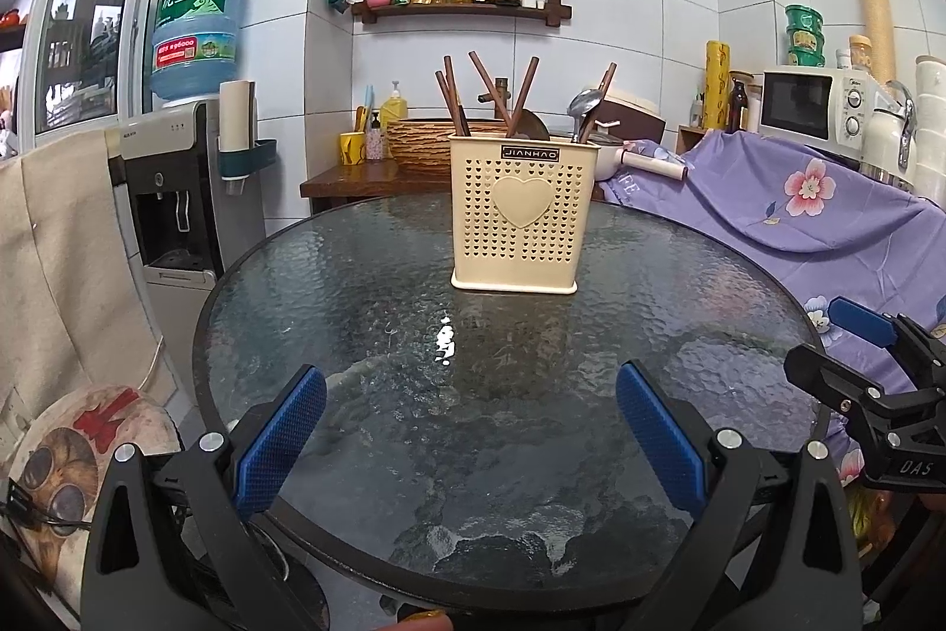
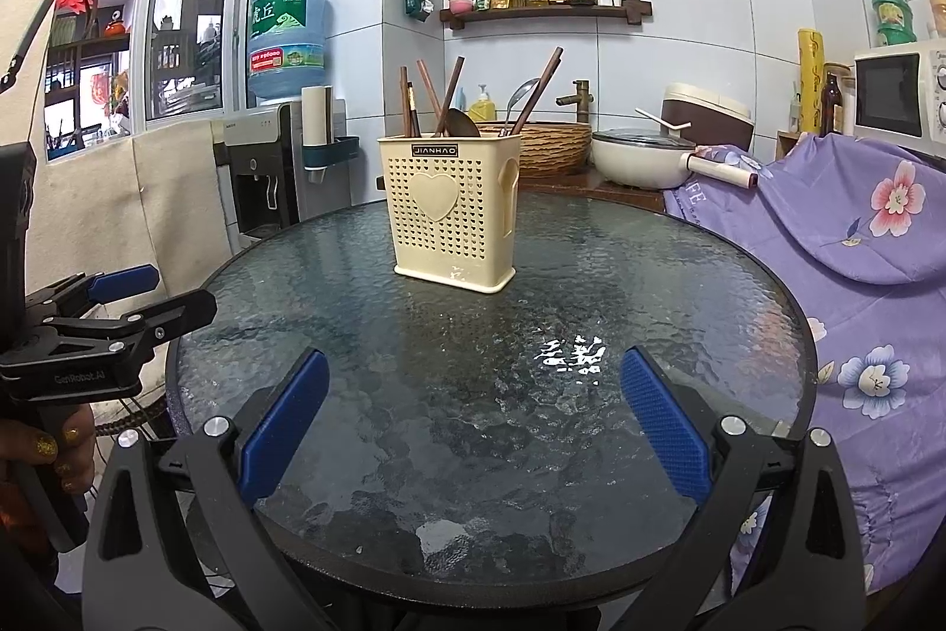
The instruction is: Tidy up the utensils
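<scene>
Both grippers are just hanging over the near edge of the round glass table point(image 1: 331, 276), nothing held. The left gripper point(image 1: 471, 403) has its blue pads point(image 1: 278, 439) spread wide apart, and straight ahead between the fingers, well beyond the tips, sits the cream utensil holder point(image 1: 523, 217) with the heart on the front. Wooden chopsticks point(image 1: 455, 99) and a metal spoon point(image 1: 585, 104) stick up out of it. The right gripper point(image 2: 475, 403) is spread wide too, and from there the holder point(image 2: 452, 217) sits ahead and a bit toward the left finger, so you get its side wall with a cutout, which the left view doesn't show. The right view also catches a dark ladle point(image 2: 463, 122) in the holder, plus a hand point(image 2: 44, 453) with gold nails on the other tool's handle. The left view shows the right gripper point(image 1: 857, 353) off past its right finger, over the purple floral cloth point(image 1: 828, 193).
</scene>
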